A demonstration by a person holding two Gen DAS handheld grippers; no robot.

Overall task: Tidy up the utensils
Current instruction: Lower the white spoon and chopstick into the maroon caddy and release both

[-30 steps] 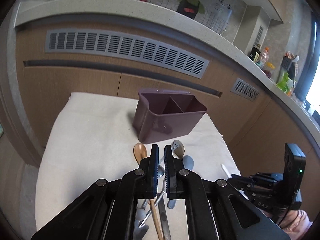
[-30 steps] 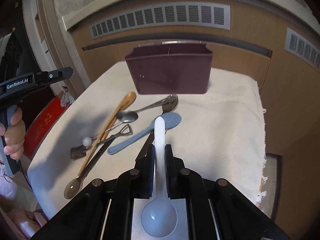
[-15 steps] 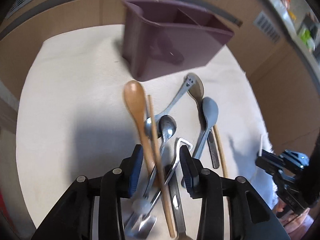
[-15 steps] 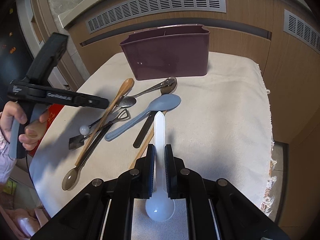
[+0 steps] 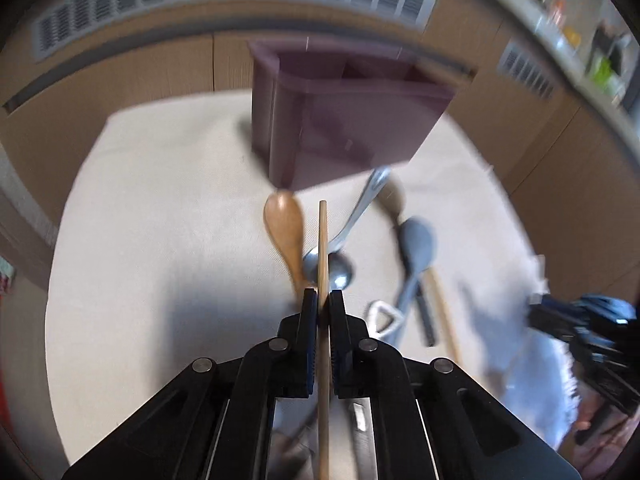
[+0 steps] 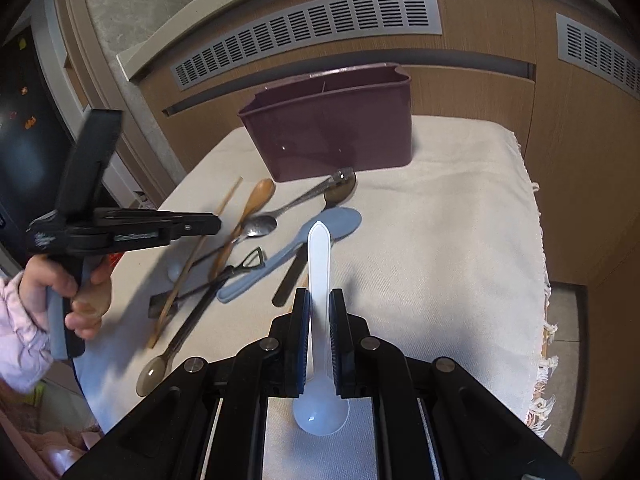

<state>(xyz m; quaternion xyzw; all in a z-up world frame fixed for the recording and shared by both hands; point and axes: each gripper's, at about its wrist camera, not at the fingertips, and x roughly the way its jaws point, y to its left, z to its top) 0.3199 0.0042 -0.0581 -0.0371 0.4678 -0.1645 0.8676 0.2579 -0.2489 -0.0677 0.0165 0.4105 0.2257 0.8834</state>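
Observation:
My left gripper (image 5: 323,300) is shut on a thin wooden chopstick (image 5: 322,248) and holds it above the utensil pile; it also shows in the right wrist view (image 6: 212,224) with the chopstick (image 6: 188,264) slanting through it. My right gripper (image 6: 319,296) is shut on a white plastic spoon (image 6: 319,256), handle pointing forward, bowl back near the camera. A maroon divided utensil holder (image 6: 332,136) stands at the far side of the cloth (image 6: 448,240). A wooden spoon (image 5: 286,228), metal spoons (image 5: 336,268) and a grey-blue spoon (image 5: 416,248) lie in front of it.
A second wooden chopstick (image 5: 444,312) and dark-handled utensils (image 6: 200,300) lie in the pile. Wooden cabinets with vents (image 6: 312,28) stand behind the table. The cloth's fringed right edge (image 6: 540,280) drops off to the floor.
My left gripper dropped onto the pile, closed on the chopstick and lifted it. My right gripper has kept hold of the white spoon and drifted little.

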